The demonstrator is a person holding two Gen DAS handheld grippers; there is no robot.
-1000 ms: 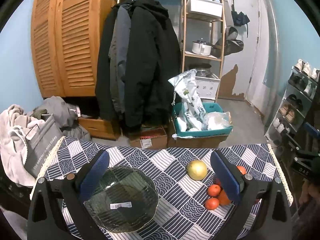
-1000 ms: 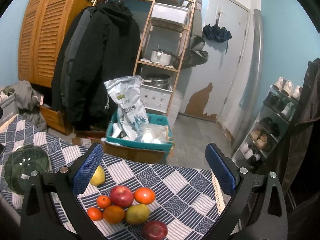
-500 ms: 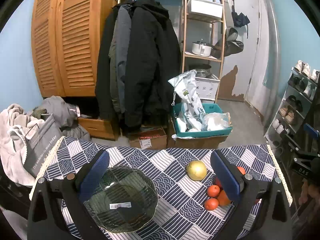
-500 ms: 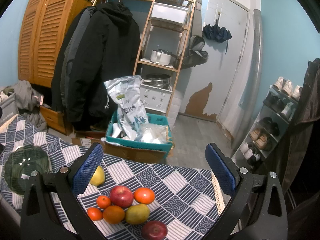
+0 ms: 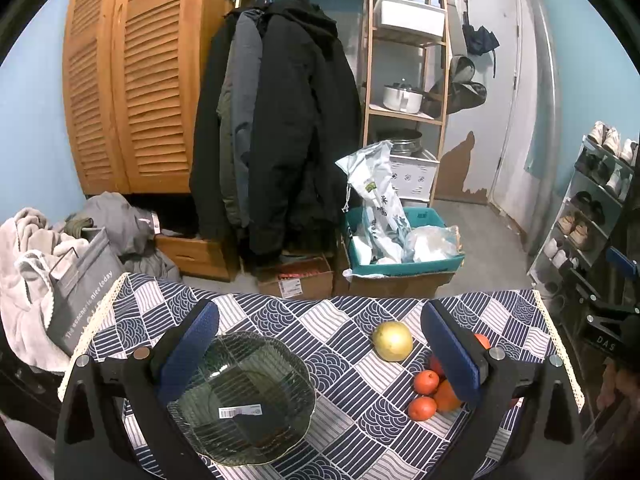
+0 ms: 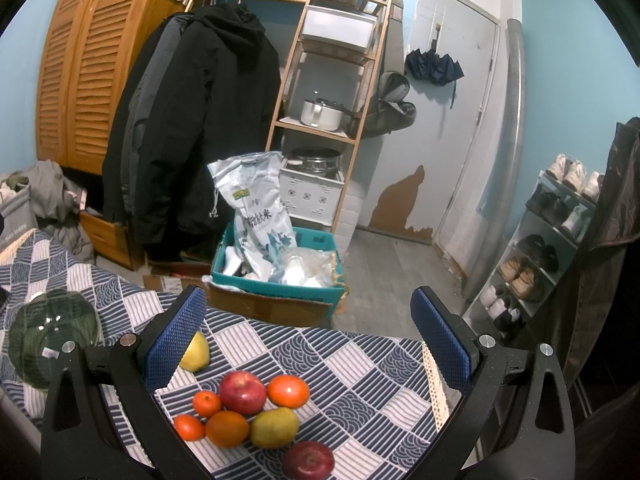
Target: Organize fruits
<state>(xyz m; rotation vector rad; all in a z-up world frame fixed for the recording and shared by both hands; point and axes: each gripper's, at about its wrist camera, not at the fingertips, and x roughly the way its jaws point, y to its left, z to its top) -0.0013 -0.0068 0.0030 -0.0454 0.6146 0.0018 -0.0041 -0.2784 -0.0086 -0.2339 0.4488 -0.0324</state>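
Nothing has shifted since a second ago; both my tools hang where they were. My left gripper [image 5: 318,354] is spread wide over the ribbed green glass bowl [image 5: 244,394], empty, on the navy patterned tablecloth [image 5: 340,360]. My right gripper [image 6: 310,342] gapes wide above the fruit cluster: red apple [image 6: 243,392], oranges [image 6: 227,428], mango [image 6: 275,427]. A yellow-green pear [image 6: 195,358] lies left, apart.

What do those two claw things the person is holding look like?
Both match. The left gripper and right gripper each have a matte black, Y-shaped frame with silver bolt heads and two flat fingers faced with blue textured pads. No cables, sleeves or markings show.
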